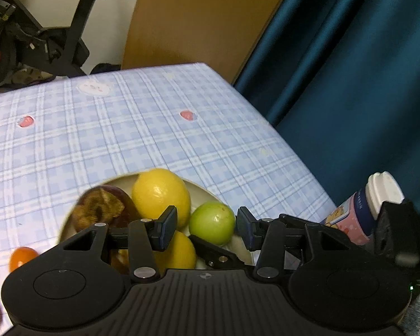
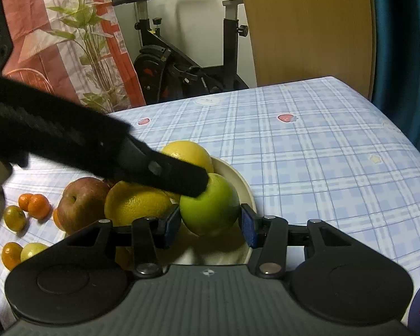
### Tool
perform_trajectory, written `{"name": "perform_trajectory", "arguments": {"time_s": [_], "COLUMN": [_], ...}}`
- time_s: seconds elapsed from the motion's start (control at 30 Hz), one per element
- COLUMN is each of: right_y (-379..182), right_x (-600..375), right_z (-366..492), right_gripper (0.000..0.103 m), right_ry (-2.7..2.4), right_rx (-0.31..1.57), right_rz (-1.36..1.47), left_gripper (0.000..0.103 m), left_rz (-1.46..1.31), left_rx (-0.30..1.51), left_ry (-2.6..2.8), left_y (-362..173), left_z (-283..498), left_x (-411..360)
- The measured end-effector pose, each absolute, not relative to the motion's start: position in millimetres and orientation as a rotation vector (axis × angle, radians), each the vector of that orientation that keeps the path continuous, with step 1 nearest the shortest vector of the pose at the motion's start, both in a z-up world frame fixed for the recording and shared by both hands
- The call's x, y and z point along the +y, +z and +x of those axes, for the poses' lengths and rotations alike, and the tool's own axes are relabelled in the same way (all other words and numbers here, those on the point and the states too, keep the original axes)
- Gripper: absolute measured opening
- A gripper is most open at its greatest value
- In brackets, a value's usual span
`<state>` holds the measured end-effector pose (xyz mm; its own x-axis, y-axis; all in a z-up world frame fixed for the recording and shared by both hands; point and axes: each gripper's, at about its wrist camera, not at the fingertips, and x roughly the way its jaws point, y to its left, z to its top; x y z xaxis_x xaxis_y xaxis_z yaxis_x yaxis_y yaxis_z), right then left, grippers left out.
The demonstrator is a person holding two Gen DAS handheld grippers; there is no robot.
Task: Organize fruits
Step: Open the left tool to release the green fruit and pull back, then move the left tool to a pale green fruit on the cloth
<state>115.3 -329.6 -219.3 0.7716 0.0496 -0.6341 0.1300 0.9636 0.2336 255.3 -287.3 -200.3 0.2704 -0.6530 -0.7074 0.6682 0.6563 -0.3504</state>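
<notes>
A cream bowl (image 2: pixel 246 187) holds two yellow citrus fruits (image 2: pixel 134 204), a red apple (image 2: pixel 81 201) with a brown patch, and a green fruit (image 2: pixel 210 210) on its right side. My right gripper (image 2: pixel 210 224) is shut on the green fruit, one pad against each side. My left gripper (image 1: pixel 207 218) hovers open over the same green fruit (image 1: pixel 212 222), with a gap at its left pad. In the right wrist view one of the left gripper's fingers (image 2: pixel 182 173) reaches in from the left, its tip on top of the fruit.
Small oranges (image 2: pixel 35 204) and yellow-green fruits (image 2: pixel 14 218) lie on the checked tablecloth left of the bowl. A pink bottle with a white cap (image 1: pixel 358 212) stands at the right. The table edge (image 1: pixel 266 117) drops off toward a blue curtain. An exercise bike stands behind the table.
</notes>
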Motion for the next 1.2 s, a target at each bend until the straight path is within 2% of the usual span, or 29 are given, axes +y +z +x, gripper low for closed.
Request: {"name": "perform_trajectory", "arguments": {"time_s": [0.3,0.77,1.0,1.2], "right_y": [-221,-210,-184,-178], "right_x": [-321,-318,-297,-247], "right_z": [121,111,98,90], "right_gripper": [0.048,0.052,0.052,0.052], "right_ry": [-0.070,-0.135,-0.087,0.067], "right_rx": [0.696,0.656,0.576,0.565], "right_rz": [0.214,0.240,0.235,0.186], "left_gripper": [0.050,0.050,0.050,0.056], "left_rz": [-0.055,-0.120,-0.092,-0.056], "left_rx": [0.897,0.894,0.888,0.899], "left_ry": [-0.850,-0.683,-0.664,-0.690], "left_y": [-177,-174,-178,-193], "left_z": [267,272,258,239], "left_x": [-226,-108,-90,-90]}}
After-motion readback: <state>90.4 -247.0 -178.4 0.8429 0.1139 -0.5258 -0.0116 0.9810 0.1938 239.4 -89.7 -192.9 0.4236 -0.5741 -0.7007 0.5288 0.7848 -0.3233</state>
